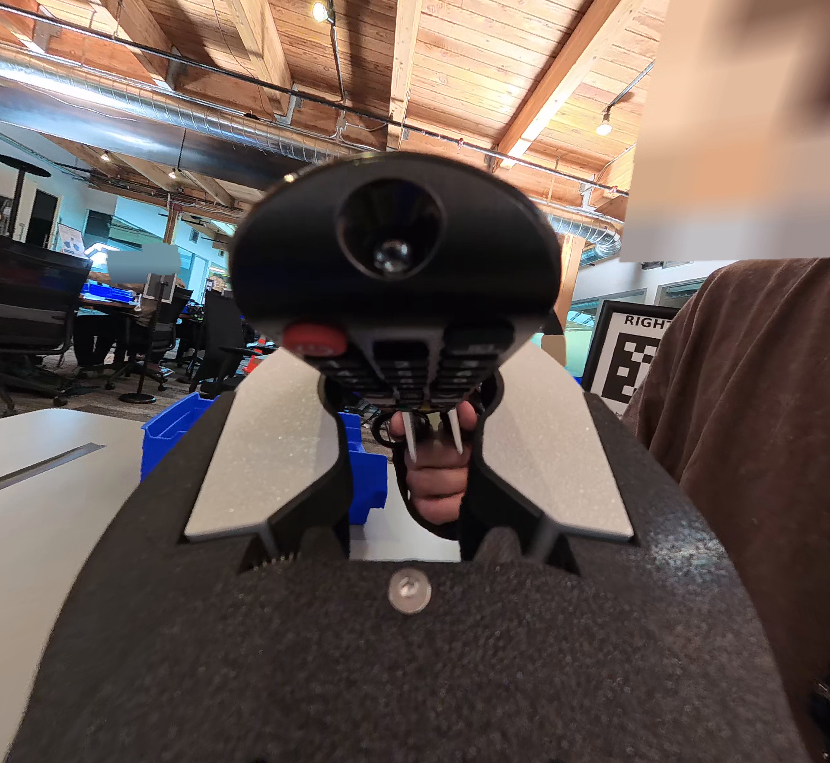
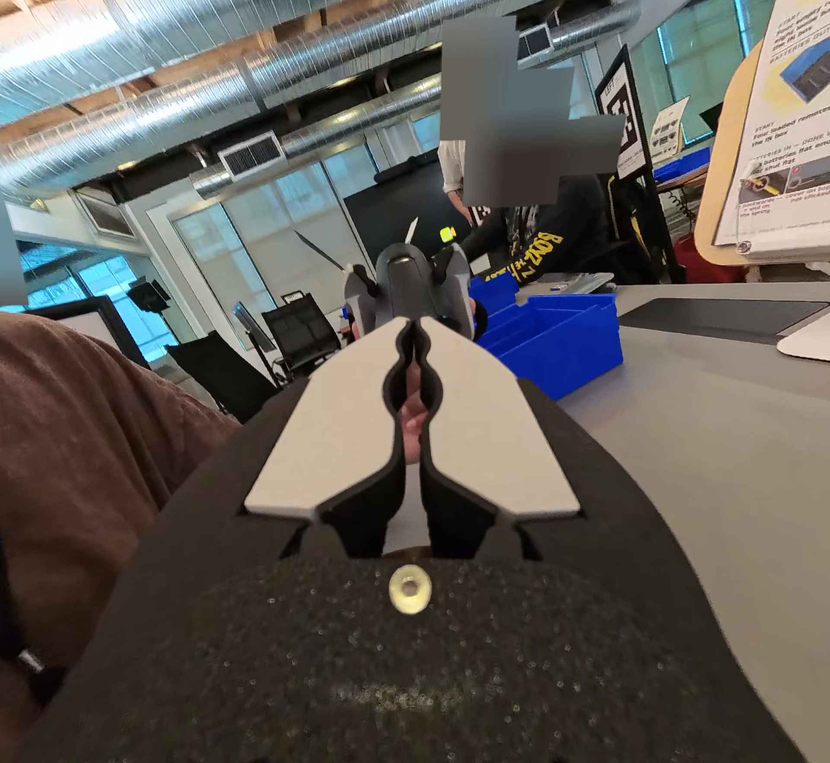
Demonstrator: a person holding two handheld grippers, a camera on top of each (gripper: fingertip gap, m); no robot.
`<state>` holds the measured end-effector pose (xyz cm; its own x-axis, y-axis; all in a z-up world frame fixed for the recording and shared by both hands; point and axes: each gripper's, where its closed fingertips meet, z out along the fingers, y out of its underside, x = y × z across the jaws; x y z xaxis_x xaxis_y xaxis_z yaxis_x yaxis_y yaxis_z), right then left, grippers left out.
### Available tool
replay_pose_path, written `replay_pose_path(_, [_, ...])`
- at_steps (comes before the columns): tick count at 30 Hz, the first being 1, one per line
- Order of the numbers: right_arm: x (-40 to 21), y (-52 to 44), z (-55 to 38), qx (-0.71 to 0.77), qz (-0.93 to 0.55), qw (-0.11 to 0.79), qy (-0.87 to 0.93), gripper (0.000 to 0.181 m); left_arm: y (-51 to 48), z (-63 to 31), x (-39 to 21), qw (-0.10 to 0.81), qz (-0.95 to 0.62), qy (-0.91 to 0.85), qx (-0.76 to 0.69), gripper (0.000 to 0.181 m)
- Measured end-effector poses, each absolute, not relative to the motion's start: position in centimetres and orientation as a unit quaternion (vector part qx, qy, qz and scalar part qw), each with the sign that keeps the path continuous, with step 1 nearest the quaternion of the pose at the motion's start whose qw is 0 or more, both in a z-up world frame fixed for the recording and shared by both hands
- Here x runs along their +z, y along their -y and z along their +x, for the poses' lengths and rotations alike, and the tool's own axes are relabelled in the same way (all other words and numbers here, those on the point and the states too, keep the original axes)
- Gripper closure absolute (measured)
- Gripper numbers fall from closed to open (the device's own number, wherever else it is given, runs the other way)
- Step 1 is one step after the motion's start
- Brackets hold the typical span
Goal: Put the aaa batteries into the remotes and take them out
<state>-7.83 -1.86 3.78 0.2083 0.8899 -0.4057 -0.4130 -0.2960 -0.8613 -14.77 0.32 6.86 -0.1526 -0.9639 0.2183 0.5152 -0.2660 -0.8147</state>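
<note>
My left gripper [image 1: 406,371] is shut on a black remote [image 1: 395,247] and holds it up in the air, end-on to the left wrist camera, with its red button [image 1: 314,339] at the lower left. In the right wrist view the remote [image 2: 399,297] shows its dark grey back between the left gripper's grey fingers [image 2: 357,299]. My right gripper [image 2: 413,325] is shut with its tips just in front of the remote's near end, and I see nothing between its pads. The right gripper also shows behind the remote in the left wrist view [image 1: 433,440]. No battery is visible.
Blue bins [image 2: 566,337] stand on the grey table [image 2: 673,449], and they also show in the left wrist view [image 1: 179,431]. A dark mat [image 2: 718,315] and a posted instruction sheet [image 2: 786,113] are at the right. A brown sleeve [image 1: 741,449] is close by. People and office chairs are behind.
</note>
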Motion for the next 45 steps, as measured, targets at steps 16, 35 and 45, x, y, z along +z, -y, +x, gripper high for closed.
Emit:
replay_pose_path(16, [3.1,1.9,-7.1,0.572,-0.563,0.545,0.245,0.181,-0.5,-15.0,6.8,0.522,-0.375,-0.283,-0.711,0.12])
replay_pose_path(35, [3.1,2.6,-6.4,0.565,-0.568,0.542,0.253,0.181,0.2,-14.0,6.1,0.509,-0.375,-0.292,-0.718,0.12])
replay_pose_path(45, [3.8,2.7,-9.0,0.56,-0.563,0.536,0.287,0.181,0.8,-13.4,6.0,0.506,-0.373,-0.299,-0.718,0.073])
